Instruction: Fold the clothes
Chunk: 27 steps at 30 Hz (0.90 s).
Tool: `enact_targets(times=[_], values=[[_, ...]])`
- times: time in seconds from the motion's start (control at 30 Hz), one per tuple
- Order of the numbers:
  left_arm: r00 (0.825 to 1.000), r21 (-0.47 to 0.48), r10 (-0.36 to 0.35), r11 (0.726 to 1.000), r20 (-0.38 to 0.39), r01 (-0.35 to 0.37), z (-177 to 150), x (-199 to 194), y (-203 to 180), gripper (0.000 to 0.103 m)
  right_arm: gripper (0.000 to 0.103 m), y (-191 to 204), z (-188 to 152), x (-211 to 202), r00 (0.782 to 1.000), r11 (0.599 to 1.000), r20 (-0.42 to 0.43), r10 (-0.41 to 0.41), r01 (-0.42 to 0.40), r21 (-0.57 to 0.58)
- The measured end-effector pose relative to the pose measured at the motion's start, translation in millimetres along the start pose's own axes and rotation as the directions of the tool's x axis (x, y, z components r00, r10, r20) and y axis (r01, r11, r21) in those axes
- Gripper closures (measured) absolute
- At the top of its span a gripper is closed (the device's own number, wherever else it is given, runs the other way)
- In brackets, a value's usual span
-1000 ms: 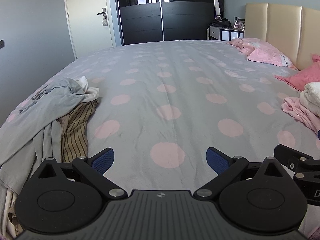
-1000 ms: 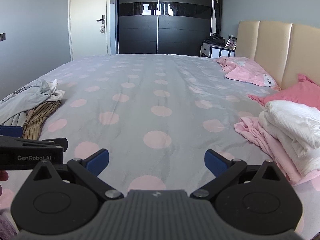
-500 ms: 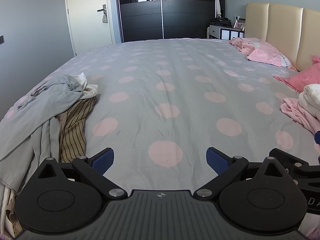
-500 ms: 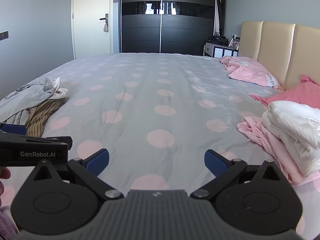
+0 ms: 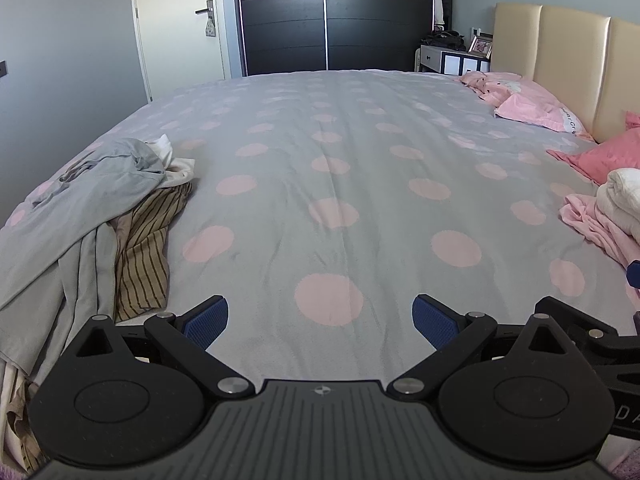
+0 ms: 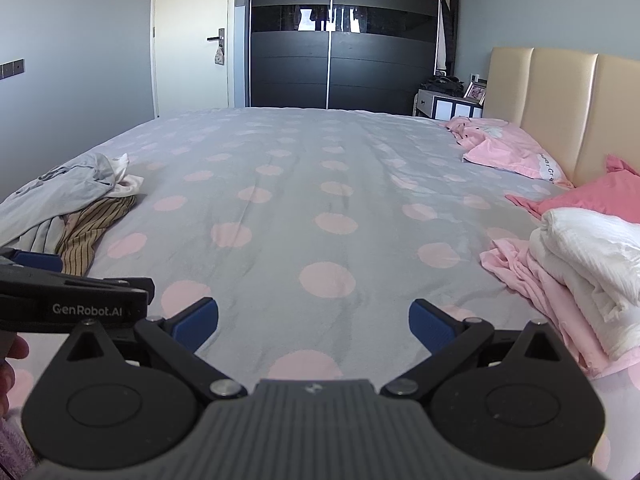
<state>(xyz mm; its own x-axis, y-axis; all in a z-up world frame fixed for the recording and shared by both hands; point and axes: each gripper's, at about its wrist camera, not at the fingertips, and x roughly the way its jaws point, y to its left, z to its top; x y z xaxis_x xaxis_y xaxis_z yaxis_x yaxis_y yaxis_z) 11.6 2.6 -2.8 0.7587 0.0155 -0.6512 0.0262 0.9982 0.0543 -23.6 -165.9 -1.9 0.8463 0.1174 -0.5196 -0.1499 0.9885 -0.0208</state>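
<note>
2 grippers, left gripper (image 5: 320,316) and right gripper (image 6: 313,317), jaws spread and empty over polka-dot bedspread (image 5: 332,184); crumpled grey garment (image 5: 80,196) at left edge, folded white stack (image 6: 592,256) at right edge.

Wide bed (image 5: 328,168) under grey cover with pink dots. At left of frame, crumpled grey garment (image 5: 84,196) over striped brown cloth (image 5: 148,248). At right, pink pillows (image 6: 516,152), white folded cloth (image 6: 592,256) on pink cloth (image 6: 532,280).

1. My left gripper (image 5: 320,316) sits slightly farther right, so the grey garment (image 5: 80,200) shows less in its view.
2. My right gripper (image 6: 313,317) sits lower and farther left, so the white folded pile (image 6: 592,264) shows larger.
</note>
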Motion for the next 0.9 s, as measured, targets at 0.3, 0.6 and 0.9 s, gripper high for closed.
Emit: enact_targets(times=[0.3,0.6,0.9], values=[[1.000,-0.004,-0.001,1.000,-0.004,0.001,-0.4,0.3,1.4,0.002,0.001,2.9,-0.1,-1.4,1.000,1.000,0.000,0.007,-0.007,-0.008],[1.000,-0.008,-0.005,1.000,-0.006,0.004,-1.5,-1.0,1.5,0.002,0.001,3.4,-0.9,-2.6,1.000,1.000,0.000,0.012,-0.012,-0.017],[1.000,-0.020,0.009,1.000,-0.012,-0.010,-4.1,-0.3,4.1,0.002,0.001,5.0,-0.5,-1.5,1.000,0.999,0.001,0.004,-0.004,-0.033]])
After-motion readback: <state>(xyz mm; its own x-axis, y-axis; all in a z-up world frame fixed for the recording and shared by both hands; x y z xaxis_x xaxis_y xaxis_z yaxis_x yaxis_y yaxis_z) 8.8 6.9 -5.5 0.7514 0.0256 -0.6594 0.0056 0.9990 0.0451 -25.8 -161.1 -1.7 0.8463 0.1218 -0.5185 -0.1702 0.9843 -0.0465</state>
